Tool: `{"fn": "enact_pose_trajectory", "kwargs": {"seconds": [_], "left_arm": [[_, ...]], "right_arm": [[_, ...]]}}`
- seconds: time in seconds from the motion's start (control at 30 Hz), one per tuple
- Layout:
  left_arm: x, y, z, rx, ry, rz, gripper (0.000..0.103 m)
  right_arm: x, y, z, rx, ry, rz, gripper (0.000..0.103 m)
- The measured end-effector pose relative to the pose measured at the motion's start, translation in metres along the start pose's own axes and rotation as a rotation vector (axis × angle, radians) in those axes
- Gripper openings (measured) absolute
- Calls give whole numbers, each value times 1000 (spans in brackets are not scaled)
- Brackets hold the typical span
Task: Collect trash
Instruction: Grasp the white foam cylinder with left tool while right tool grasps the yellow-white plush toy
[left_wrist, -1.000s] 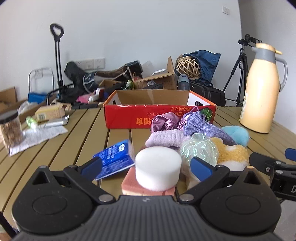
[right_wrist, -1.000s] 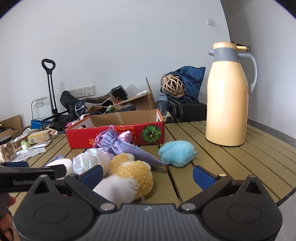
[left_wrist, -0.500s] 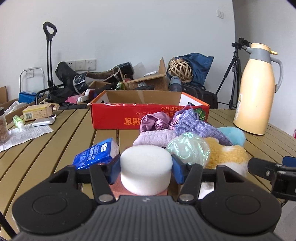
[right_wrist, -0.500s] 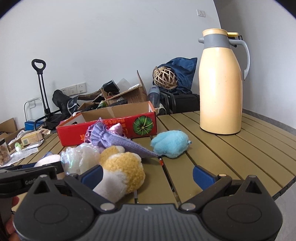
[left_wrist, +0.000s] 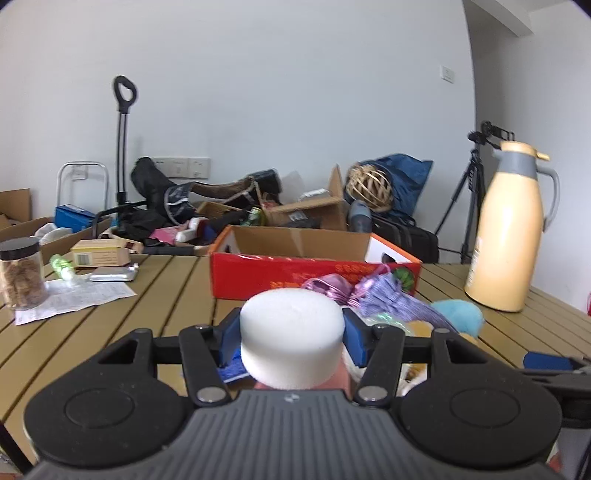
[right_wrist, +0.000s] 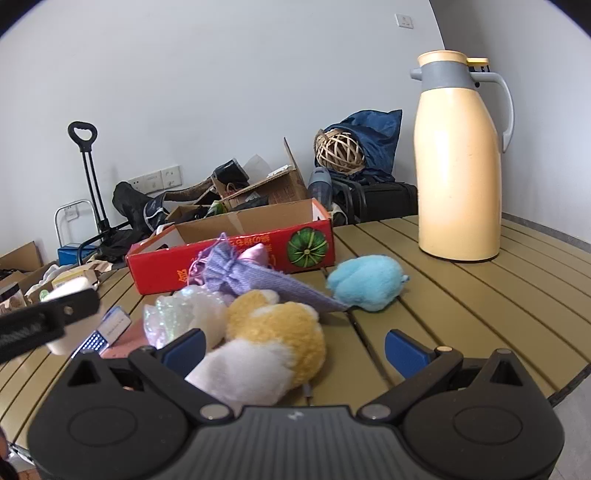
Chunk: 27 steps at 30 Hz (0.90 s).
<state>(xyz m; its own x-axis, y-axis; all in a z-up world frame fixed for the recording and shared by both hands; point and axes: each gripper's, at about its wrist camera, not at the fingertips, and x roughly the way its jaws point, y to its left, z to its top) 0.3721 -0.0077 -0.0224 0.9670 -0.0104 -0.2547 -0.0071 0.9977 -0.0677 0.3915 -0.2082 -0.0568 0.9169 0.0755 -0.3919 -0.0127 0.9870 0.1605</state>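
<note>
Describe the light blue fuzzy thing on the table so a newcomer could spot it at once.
Start at the tall cream jug on the slatted table, then look toward the red cardboard box. Between them, just before the box's pumpkin picture, lies the light blue fuzzy ball. It is the only blue plush; the one nearer the camera is yellow and white.

— How many plush things on the table?
— Two: one yellow-and-white plush (right_wrist: 273, 332), one blue plush (right_wrist: 365, 282).
— Boxes?
— One red cardboard box (right_wrist: 236, 254) on the table.
— Jugs?
— A single cream thermos jug (right_wrist: 458, 166).
— Sponges?
— One white foam puck (left_wrist: 291, 339).
— Pouches?
— One lilac pouch (right_wrist: 236, 273), one pink pouch (right_wrist: 255, 254).
— Jars?
— One jar (left_wrist: 22, 273).
</note>
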Motion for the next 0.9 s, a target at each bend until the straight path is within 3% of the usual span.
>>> {"fn": "enact_pose_trajectory", "kwargs": {"seconds": [0.2, 0.57, 0.83, 0.9], "left_arm": [[-7, 15, 3, -11, -1, 37, 57], [-2, 29, -7, -26, 71, 60, 58], [-2, 25, -10, -17, 80, 62, 58], [-1, 24, -11, -15, 83, 63, 58]], "right_arm": [[17, 19, -2, 18, 13, -68, 103], [46, 29, -9, 54, 79, -144, 103], [48, 33, -10, 35, 78, -112, 82], [48, 36, -11, 13, 83, -110, 82]]}}
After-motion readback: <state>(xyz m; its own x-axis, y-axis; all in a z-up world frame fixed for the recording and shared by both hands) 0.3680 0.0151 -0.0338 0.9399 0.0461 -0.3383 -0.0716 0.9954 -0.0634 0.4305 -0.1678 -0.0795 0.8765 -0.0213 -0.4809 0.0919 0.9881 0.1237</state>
